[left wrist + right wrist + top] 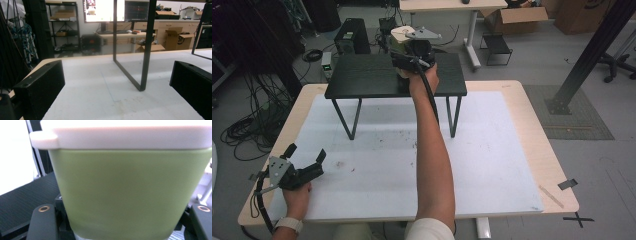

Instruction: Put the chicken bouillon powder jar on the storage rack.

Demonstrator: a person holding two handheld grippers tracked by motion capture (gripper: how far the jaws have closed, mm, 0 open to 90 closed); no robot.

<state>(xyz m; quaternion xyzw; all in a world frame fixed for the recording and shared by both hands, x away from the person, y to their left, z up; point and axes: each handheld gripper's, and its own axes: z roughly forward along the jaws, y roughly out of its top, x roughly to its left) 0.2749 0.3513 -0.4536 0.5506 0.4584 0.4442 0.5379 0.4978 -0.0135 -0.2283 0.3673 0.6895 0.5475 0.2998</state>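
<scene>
The right gripper (404,57) is out over the far middle of the table, above the black stand (362,82), with its jaws clamped on a green tub (125,195) that wears a white lid (125,135). In the right gripper view the tub sits squarely between the two black jaws, its sides tapering down toward them, and the dark ribbed top of the stand shows below and to the left. From the high view the tub is at the far edge of the stand, right of its centre, mostly hidden behind the gripper and the grey plate on top of it. Whether the tub's base rests on the stand or hangs just over it is hard to tell from either view.

The left gripper (304,157) lies at the near left corner of the table, on the white mat (492,165), held by the left hand (298,195). Its jaws stand wide apart with nothing between them. In the left gripper view they frame bare mat and one thin black leg (146,50) of the stand, well off from the fingertips.

The stand is a low black bench on two wire legs, set across the far part of the mat. The right forearm (432,150) reaches from the near edge straight up the middle of the table to it.
</scene>
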